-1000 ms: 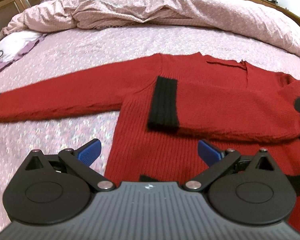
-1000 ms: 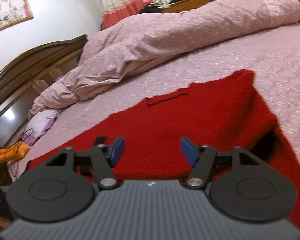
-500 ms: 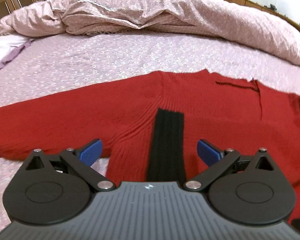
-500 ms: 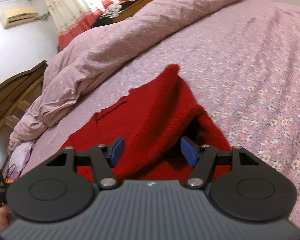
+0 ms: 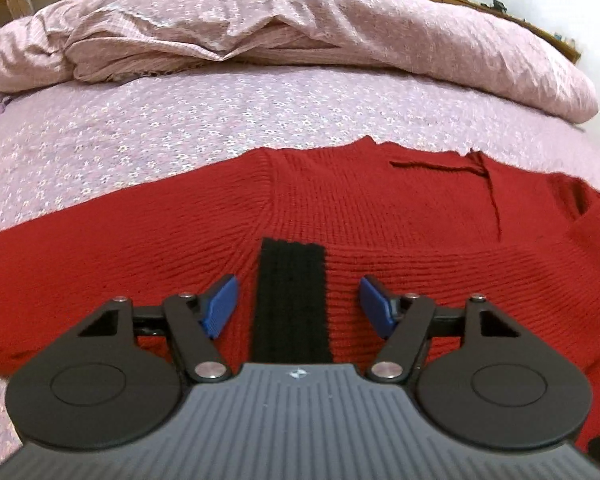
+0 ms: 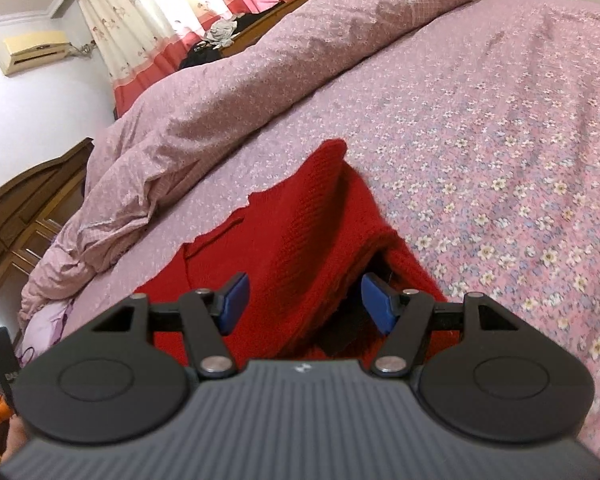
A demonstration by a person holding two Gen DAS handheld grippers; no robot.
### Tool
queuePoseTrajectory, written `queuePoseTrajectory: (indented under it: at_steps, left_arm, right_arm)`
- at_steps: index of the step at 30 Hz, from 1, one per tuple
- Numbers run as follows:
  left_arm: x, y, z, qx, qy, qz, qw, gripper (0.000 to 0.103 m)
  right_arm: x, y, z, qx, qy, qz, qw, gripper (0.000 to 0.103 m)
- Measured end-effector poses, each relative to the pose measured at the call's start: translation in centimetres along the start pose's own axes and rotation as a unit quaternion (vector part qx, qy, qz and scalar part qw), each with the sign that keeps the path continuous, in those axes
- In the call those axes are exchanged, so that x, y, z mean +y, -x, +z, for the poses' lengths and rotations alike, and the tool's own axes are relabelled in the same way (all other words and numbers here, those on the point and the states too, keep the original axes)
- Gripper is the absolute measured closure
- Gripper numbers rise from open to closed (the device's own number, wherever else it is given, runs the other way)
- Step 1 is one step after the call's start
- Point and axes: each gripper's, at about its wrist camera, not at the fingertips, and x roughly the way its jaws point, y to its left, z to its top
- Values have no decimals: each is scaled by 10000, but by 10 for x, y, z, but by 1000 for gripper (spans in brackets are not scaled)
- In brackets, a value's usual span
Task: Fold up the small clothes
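Sleeve-folding stage of the task. A red sweater lies flat on a flowered bedsheet; one sleeve is already laid across the chest, its black cuff pointing toward the left gripper. That gripper's jaws have just been closing and now stand apart on either side of the cuff, the blue pads not yet pressing it. The right gripper, jaws likewise spread, straddles the raised fold at the sweater's shoulder edge without pinching it. The other sleeve is still stretched out sideways, so the fold is judged about half done; the next move probably calls for closing on the knit and carrying it over evenly, without dragging the layers beneath. A rumpled quilt lies beyond; curtains, an air conditioner and wooden cabinets line the room.
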Motion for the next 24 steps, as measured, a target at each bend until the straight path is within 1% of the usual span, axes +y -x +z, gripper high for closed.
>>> queuePoseTrajectory:
  at_steps: [3, 6, 10, 12, 14, 15, 18, 20, 24]
  left_arm:
    - [-1, -8, 4, -2, 55, -3, 10000, 30]
    - [2, -14, 10, 36, 174, 9, 9998, 29]
    - [0, -15, 12, 23, 94, 34, 9999, 30]
    - [-1, -14, 11, -21, 84, 30, 10000, 31]
    - [-2, -13, 10, -77, 71, 18, 9999, 37]
    - [-2, -12, 9, -93, 60, 5, 9999, 38]
    - [-6, -14, 10, -105, 3, 37, 9999, 39]
    - [-7, -16, 11, -113, -32, 47, 9999, 39]
    - [-6, -18, 13, -123, 21, 33, 9999, 39]
  right_arm:
    - [1, -5, 4, -48, 33, 56, 10000, 38]
    - [3, -9, 8, -24, 29, -18, 10000, 38]
    - [10, -9, 18, -66, 383, 44, 9992, 38]
    - [14, -11, 27, -93, 605, -34, 9981, 38]
    - [17, -15, 36, -142, 750, -94, 9970, 37]
    - [17, -17, 40, -171, 804, -97, 9966, 37]
    - [15, -30, 52, -216, 954, -204, 9950, 38]
    - [13, -44, 63, -156, 983, -353, 9944, 37]
    - [8, -70, 80, -2, 766, -296, 9966, 38]
